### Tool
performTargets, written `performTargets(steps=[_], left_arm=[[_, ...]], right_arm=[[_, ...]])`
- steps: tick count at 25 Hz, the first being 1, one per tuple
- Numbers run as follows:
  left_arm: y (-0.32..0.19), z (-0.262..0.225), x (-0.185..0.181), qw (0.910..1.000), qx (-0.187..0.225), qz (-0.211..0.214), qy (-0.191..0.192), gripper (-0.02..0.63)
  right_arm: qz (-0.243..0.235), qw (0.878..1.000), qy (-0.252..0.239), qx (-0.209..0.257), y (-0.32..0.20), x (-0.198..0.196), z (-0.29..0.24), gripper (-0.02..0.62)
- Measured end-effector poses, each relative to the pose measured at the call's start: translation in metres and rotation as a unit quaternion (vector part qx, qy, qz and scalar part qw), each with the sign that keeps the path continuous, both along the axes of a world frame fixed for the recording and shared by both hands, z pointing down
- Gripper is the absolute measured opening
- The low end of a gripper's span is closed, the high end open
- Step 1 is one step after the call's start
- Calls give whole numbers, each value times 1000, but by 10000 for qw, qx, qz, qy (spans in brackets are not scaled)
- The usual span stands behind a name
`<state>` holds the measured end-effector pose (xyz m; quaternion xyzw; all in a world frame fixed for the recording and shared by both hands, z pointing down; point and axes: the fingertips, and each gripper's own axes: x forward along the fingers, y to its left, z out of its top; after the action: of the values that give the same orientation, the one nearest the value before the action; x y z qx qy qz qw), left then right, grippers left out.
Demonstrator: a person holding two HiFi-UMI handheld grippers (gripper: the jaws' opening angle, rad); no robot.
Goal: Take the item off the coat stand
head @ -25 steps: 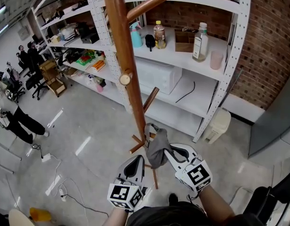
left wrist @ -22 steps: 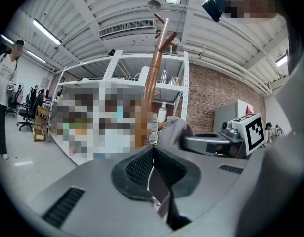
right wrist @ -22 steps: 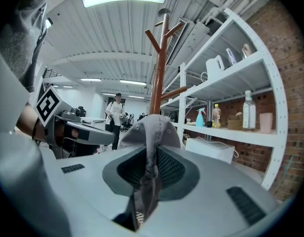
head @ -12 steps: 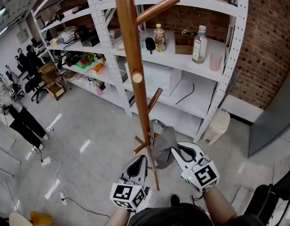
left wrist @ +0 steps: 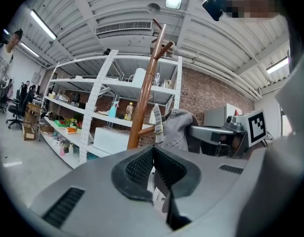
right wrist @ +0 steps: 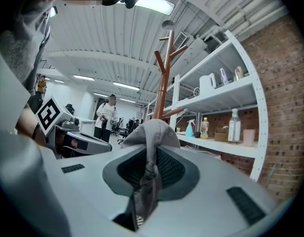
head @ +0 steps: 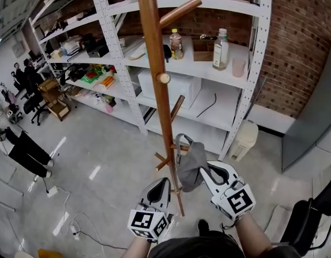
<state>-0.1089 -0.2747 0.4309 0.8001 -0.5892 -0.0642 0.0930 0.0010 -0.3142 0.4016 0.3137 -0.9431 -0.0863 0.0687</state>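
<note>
- The right gripper's (head: 207, 169) jaws are clamped nearly shut on a fold of grey cloth (head: 191, 163). In the right gripper view the cloth (right wrist: 152, 132) is pinched between the pads of that gripper (right wrist: 149, 171), bulging above them and trailing down below.
- The left gripper's (head: 161, 183) jaws are closed together with nothing between them. The left gripper view shows its pads (left wrist: 142, 164) meeting on an empty line.
- The cloth hangs just to the right of the wooden coat stand (head: 157, 79), low on the pole. Its strap loop stands up beside the wood.
- From the left gripper view, the cloth (left wrist: 179, 127) sits at the tip of a short low peg on the coat stand (left wrist: 142, 112). A pale tag dangles from it. Whether it still rests on the peg cannot be made out.
- Compared with a second ago, the right gripper and its bundle sit a little higher and further out from the pole. The grip looks the same.
- The left gripper holds much the same spot as before, level, close beside the foot of the pole.
- Behind the stand a white shelf rack (head: 208, 52) carries bottles (head: 220, 42) and boxes against a brick wall (head: 300, 47).
- People stand far off on the pale floor (head: 90, 144) at the left.
</note>
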Motion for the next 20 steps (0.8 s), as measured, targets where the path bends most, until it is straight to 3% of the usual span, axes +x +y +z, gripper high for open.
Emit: performTargets(steps=[8,20], left_arm=[[27,4,-13,9997,10,230,114,8],[79,0,-13,9956,81,928,58,8]], right_arm=[[371,9993,-56,34,36,0,1,54],[1176,9926,-177,246,104,15,-8,54]])
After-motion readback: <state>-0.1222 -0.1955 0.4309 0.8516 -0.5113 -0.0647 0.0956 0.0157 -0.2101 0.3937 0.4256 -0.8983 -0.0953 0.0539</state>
